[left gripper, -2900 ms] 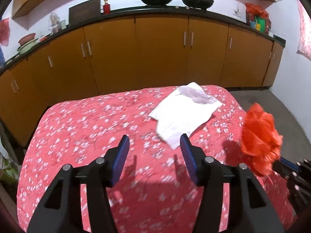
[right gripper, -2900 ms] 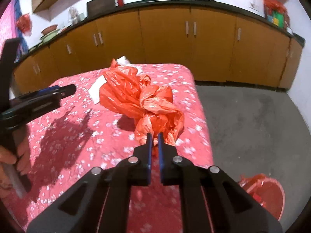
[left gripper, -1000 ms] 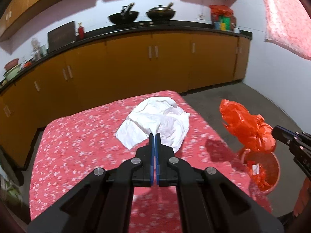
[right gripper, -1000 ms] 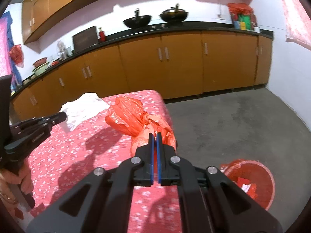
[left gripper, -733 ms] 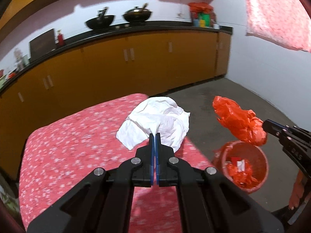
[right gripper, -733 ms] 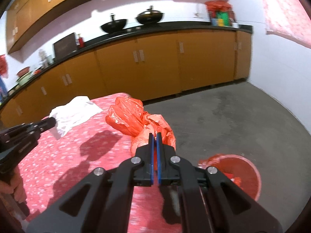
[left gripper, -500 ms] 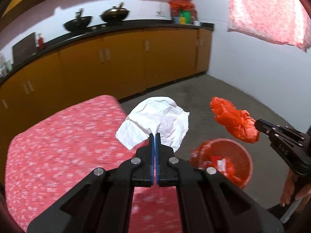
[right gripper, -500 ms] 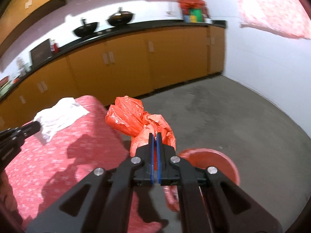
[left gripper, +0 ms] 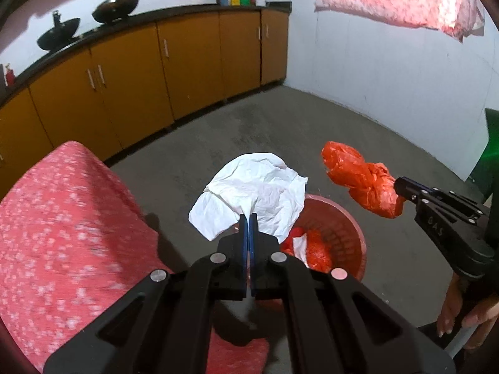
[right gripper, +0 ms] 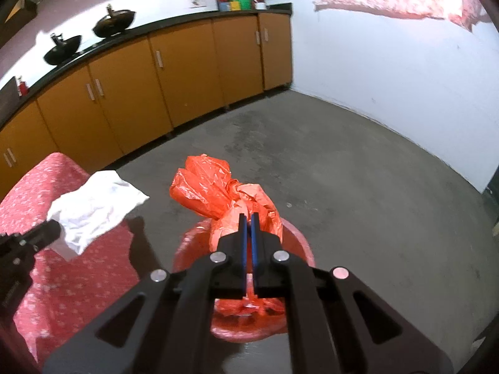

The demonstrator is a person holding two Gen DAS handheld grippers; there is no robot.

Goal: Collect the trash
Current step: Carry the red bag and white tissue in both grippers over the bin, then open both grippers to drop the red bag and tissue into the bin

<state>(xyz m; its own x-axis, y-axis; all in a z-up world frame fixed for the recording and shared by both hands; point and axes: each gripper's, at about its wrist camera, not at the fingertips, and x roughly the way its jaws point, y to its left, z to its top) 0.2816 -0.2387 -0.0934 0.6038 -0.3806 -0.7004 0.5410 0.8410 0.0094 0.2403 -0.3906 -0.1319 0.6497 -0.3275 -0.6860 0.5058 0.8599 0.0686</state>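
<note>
two tongs (left gripper: 249, 218) (right gripper: 249, 218) – one white paper (left gripper: 252, 190), one orange bag (right gripper: 224, 193), one red basket (left gripper: 343, 227), two woks (left gripper: 115, 1)

open floor (right gripper: 358, 168) around the red basket (right gripper: 299, 249), table edge (right gripper: 124, 249) just beside its left

left tongs (left gripper: 248, 218) pinch white paper (left gripper: 252, 193) above red basket (left gripper: 343, 233).
</note>
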